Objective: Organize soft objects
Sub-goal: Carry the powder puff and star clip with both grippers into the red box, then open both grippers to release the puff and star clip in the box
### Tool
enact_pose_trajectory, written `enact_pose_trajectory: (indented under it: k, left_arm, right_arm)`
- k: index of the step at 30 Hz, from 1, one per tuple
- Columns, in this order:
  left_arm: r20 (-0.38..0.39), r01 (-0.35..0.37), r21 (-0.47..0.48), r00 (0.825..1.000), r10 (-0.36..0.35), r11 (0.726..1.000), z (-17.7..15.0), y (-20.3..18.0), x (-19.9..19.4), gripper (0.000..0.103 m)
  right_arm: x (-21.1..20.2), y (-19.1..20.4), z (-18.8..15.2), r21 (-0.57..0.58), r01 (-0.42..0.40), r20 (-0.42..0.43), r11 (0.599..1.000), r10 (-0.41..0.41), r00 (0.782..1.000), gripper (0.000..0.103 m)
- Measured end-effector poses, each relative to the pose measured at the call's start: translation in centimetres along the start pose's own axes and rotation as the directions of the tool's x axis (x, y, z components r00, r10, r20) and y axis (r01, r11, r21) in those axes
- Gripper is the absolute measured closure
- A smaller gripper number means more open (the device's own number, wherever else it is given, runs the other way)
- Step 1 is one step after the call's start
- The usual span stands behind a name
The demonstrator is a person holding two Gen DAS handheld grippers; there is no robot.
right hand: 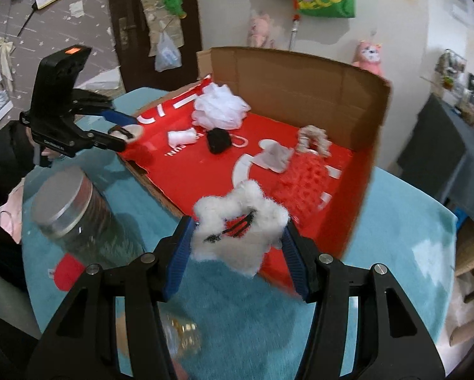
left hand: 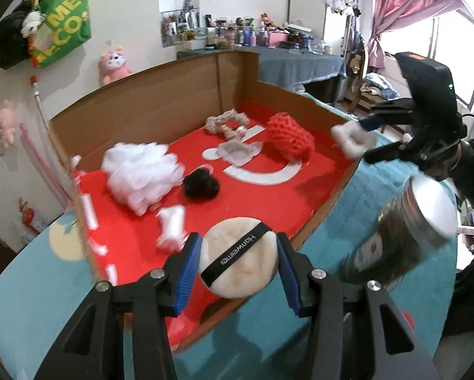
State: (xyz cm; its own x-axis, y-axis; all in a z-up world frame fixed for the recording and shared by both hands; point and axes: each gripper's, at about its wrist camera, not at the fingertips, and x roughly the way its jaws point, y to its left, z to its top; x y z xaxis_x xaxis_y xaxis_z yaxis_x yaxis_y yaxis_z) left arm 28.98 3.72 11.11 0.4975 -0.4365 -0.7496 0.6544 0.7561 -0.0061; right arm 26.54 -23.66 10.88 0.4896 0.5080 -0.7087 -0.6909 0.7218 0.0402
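Cardboard box wall (right hand: 303,85) behind loofah (right hand: 221,107)

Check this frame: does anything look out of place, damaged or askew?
Mostly the cardboard box: its near side is folded flat and its lower edge looks ragged. A lidded jar stands on the teal table among soft items. The left claw grips a powder puff; the right claw grips a fluffy white piece.

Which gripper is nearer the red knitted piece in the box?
Right. The right gripper, holding a fluffy white piece, is just beside the red knitted piece; the left gripper sits at the opposite, open end of the box.
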Motion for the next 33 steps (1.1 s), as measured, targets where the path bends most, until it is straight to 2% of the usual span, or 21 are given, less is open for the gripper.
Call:
enact_pose_trajectory:
  k: [5,10,14,21,27,33]
  left_arm:
    - [-0.058,0.007,0.024,0.998,-0.006,1.000,2.3,-0.3,2.6,0.054]
    - [-0.149,0.006,0.017,0.989,-0.004,1.000,3.5,0.0,5.7,0.053]
    - [-0.215,-0.018,0.014,0.976,0.021,1.000,4.1,0.4,7.9,0.053]
    - [-0.267,-0.051,0.003,0.962,0.050,0.999,4.7,1.2,9.6,0.053]
    - [-0.288,-0.069,-0.010,0.956,0.063,0.998,5.0,1.6,10.4,0.052]
    - [-0.283,-0.074,-0.007,0.957,0.069,0.997,5.0,1.3,10.4,0.051]
  right_arm:
    - [3.1,-0.7,2.6,-0.005,-0.038,-0.072,0.999,0.037,0.997,0.050]
    - [6.2,-1.5,4.8,0.000,-0.070,-0.159,0.998,0.069,0.985,0.050]
    - [9.1,-1.7,5.9,-0.009,-0.074,-0.251,0.997,0.069,0.965,0.050]
    - [12.7,-2.7,6.8,0.022,-0.043,-0.365,0.999,0.048,0.930,0.050]
    - [13.2,-2.9,7.1,0.025,-0.018,-0.389,1.000,0.026,0.921,0.049]
    - [13.8,-2.4,7.4,0.001,-0.002,-0.402,1.000,0.002,0.915,0.049]
